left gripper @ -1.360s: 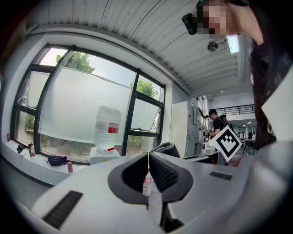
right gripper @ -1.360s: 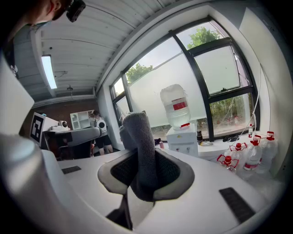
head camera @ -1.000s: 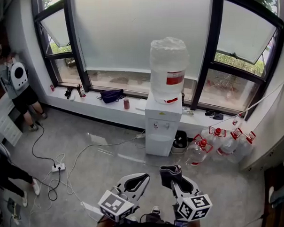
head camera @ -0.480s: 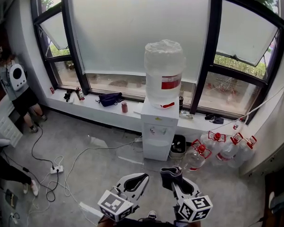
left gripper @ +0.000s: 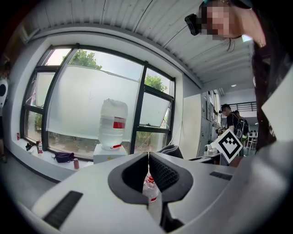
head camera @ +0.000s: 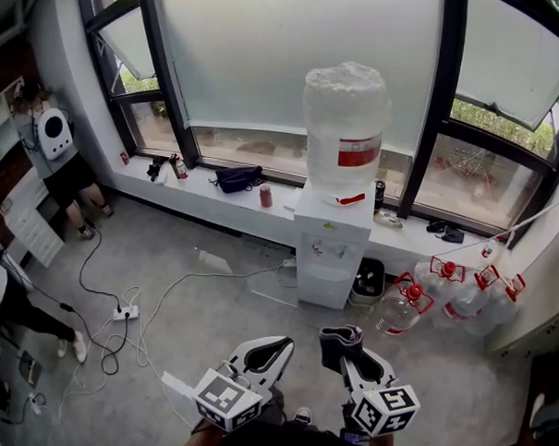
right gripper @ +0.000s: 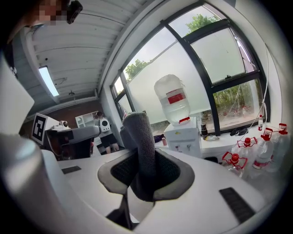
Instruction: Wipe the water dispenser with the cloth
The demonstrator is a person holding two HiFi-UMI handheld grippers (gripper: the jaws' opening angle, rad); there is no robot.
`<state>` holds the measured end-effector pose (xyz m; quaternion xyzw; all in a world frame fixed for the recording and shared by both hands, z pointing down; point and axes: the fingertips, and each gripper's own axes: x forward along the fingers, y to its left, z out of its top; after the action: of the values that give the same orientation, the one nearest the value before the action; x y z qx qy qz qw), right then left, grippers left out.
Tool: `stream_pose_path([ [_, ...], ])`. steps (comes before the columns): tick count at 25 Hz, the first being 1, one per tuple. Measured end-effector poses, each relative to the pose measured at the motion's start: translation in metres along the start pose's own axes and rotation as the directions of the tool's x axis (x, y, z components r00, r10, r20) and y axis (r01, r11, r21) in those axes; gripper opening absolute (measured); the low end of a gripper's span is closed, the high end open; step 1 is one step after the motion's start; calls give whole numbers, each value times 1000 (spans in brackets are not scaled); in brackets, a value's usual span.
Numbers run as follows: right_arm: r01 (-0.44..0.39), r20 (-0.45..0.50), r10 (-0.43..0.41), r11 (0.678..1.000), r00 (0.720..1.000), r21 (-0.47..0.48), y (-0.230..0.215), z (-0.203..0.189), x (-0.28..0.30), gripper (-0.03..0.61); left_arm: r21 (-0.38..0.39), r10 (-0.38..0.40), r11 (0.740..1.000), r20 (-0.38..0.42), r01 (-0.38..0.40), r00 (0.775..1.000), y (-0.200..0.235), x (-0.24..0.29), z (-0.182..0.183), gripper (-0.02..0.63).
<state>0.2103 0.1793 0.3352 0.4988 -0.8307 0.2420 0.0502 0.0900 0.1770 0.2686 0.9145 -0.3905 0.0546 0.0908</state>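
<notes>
The grey cloth [head camera: 335, 337] is held tight in the right gripper [head camera: 342, 351]. The left gripper [head camera: 270, 350] is closed on nothing. The water dispenser [head camera: 332, 257] is seen at twelve o'clock, well apart. It looks a little bigger than a second ago, so it is being neared. No wiping is begun yet.

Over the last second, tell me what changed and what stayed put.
The water dispenser shows larger and further right in the head view, so the person seems to have stepped nearer. Nothing was grabbed or released. Unchanged: the right gripper stays shut on the cloth, the left gripper stays shut and empty, both held low.
</notes>
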Motion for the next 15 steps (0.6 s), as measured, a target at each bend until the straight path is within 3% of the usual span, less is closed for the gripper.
stream_pose_path([
  [7,-10,-38,10,1000,999,15,-5,0,43,106,5,6,1000,-41,-6,999,35,17,-13,20],
  [15,48,-41,-47,999,998,21,-22,28,121,107,24,-31,999,-43,32,999,110,61,-5,20],
])
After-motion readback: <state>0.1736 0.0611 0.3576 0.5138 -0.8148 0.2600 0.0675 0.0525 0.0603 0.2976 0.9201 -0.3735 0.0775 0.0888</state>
